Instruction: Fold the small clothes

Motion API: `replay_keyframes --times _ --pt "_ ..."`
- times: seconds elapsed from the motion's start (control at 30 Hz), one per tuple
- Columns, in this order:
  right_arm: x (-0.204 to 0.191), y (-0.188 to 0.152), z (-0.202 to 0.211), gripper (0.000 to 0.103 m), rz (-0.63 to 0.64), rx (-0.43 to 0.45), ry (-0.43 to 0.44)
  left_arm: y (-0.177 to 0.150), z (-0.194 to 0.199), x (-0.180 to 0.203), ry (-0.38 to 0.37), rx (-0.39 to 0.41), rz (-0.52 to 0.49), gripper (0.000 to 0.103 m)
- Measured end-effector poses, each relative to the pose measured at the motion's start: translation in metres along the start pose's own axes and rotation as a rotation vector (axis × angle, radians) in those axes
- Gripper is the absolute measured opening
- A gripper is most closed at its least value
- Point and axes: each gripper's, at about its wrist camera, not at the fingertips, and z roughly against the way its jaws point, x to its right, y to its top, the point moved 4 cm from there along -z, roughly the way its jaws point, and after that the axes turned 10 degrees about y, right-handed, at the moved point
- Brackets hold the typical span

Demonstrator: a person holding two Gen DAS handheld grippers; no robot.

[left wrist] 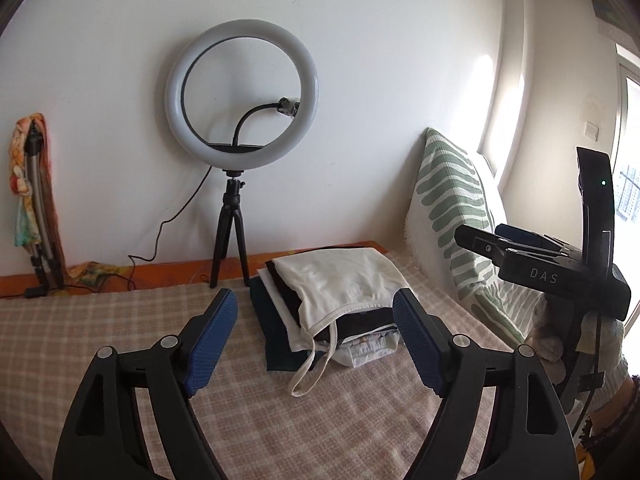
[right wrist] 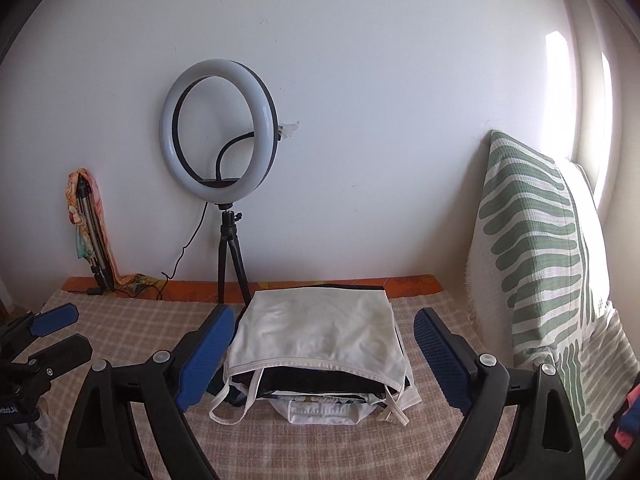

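A stack of folded small clothes (left wrist: 328,312) lies on the checked bedspread (left wrist: 120,320), with a folded white camisole (right wrist: 316,332) on top, its straps (right wrist: 228,408) hanging off the near edge. Dark and white garments lie beneath. My left gripper (left wrist: 316,336) is open and empty, just in front of the stack. My right gripper (right wrist: 324,356) is open and empty, its pads on either side of the stack's near edge. The right gripper also shows in the left wrist view (left wrist: 520,252), and the left gripper in the right wrist view (right wrist: 48,332).
A ring light on a small tripod (right wrist: 220,140) stands by the wall behind the stack. A green-striped pillow (right wrist: 536,240) leans at the right. A folded tripod with a colourful cloth (right wrist: 90,220) leans at the far left. A cable (left wrist: 160,240) runs along the wall.
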Motion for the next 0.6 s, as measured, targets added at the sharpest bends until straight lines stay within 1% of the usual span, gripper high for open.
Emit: replay_keyframes --times 0.07,0.13,0.3,0.37,0.47,0.53,0.6 --pt "-0.012 -0.008 0.011 0.101 -0.013 0.008 -0.003 -0.005 0.015 -0.007 0.004 0.01 -0.002 0.082" --pt "-0.026 -0.016 0.019 0.103 -0.007 0.006 -0.014 -0.011 0.029 -0.015 0.009 0.012 -0.005 0.082" --pt "-0.056 -0.043 0.036 0.103 -0.016 0.008 -0.034 -0.029 0.061 -0.03 0.024 0.02 -0.017 0.082" --pt "-0.067 -0.055 0.039 0.103 -0.026 0.002 -0.038 -0.036 0.072 -0.036 0.039 0.028 -0.019 0.085" --pt "-0.079 -0.073 0.043 0.103 -0.035 -0.001 -0.043 -0.049 0.083 -0.045 0.06 0.031 -0.021 0.089" --pt "-0.085 -0.082 0.043 0.103 -0.04 -0.007 -0.045 -0.059 0.085 -0.047 0.072 0.016 -0.038 0.092" --pt "-0.091 -0.091 0.043 0.103 -0.039 -0.01 -0.05 -0.069 0.088 -0.05 0.1 0.008 -0.061 0.093"
